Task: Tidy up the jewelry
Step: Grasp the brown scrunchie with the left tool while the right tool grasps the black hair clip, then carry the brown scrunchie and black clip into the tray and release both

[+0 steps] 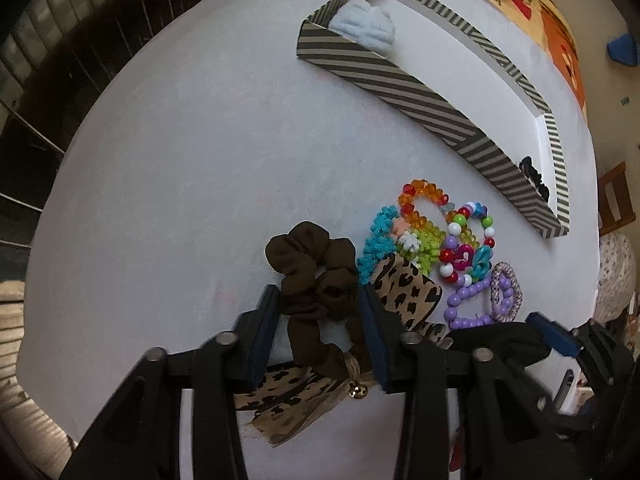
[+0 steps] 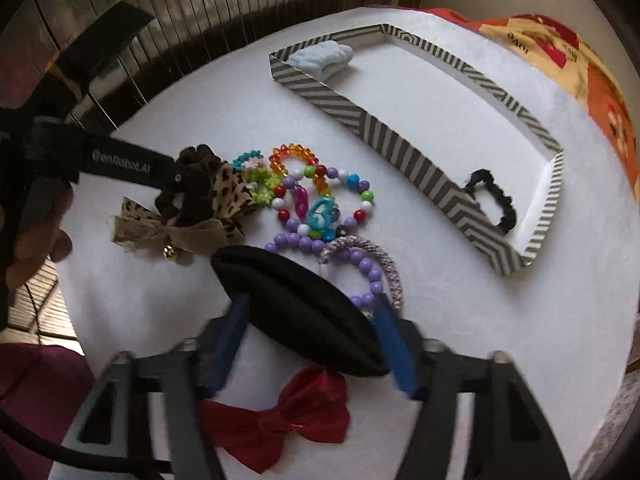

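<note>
A brown scrunchie point(image 1: 312, 276) lies on the white table beside a leopard-print bow point(image 1: 404, 292). My left gripper point(image 1: 320, 296) points down over it, both blue pads pressed against its folds. In the right wrist view one left finger point(image 2: 180, 178) reaches into that same scrunchie point(image 2: 196, 196). A black padded hair piece point(image 2: 296, 308) sits between the pads of my right gripper point(image 2: 311, 304), which touch its two sides. The striped tray point(image 2: 360, 116) holds a pale blue scrunchie point(image 2: 324, 58) at one end and a black scrunchie point(image 2: 492, 200) at the other.
Several bead bracelets point(image 2: 320, 196) and a purple bead loop point(image 2: 364, 268) are heaped between the two grippers. A red bow point(image 2: 296, 416) lies under the right gripper. A hand point(image 2: 40, 240) holds the left gripper. The round table edge point(image 1: 100, 128) drops off left.
</note>
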{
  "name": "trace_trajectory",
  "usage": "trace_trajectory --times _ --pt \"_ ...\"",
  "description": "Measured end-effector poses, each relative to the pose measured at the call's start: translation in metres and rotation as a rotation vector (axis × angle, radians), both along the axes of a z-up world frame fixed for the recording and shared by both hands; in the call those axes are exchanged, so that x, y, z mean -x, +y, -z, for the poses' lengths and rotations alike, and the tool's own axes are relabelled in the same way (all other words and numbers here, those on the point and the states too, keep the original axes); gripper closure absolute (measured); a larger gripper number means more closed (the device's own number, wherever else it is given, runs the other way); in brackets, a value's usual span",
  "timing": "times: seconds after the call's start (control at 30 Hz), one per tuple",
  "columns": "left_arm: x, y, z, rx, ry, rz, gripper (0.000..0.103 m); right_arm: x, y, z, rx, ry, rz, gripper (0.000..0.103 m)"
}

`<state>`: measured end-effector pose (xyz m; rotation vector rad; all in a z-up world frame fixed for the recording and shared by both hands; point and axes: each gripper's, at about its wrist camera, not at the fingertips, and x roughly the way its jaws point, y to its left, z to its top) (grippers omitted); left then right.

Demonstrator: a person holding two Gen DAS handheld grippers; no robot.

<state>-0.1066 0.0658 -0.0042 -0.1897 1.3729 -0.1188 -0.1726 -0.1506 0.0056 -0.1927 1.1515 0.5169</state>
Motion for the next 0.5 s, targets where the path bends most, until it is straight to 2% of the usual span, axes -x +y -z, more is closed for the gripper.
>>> trace_trajectory --times 0.1,0.2,0.5 --pt "0.002 0.0 -0.002 0.008 -0.008 0.013 0.102 0.004 -0.003 0.004 -0.023 0.013 0.005 0.085" --pt "0.006 0.002 -0.014 0.007 -0.04 0.02 0.103 0.012 -0.008 -0.002 -0.053 -0.018 0.023 0.089" --pt "0.003 0.005 -0.07 0.039 -0.159 0.021 0.103 0.01 -0.04 -0.047 -0.202 -0.11 0.147 0.09"
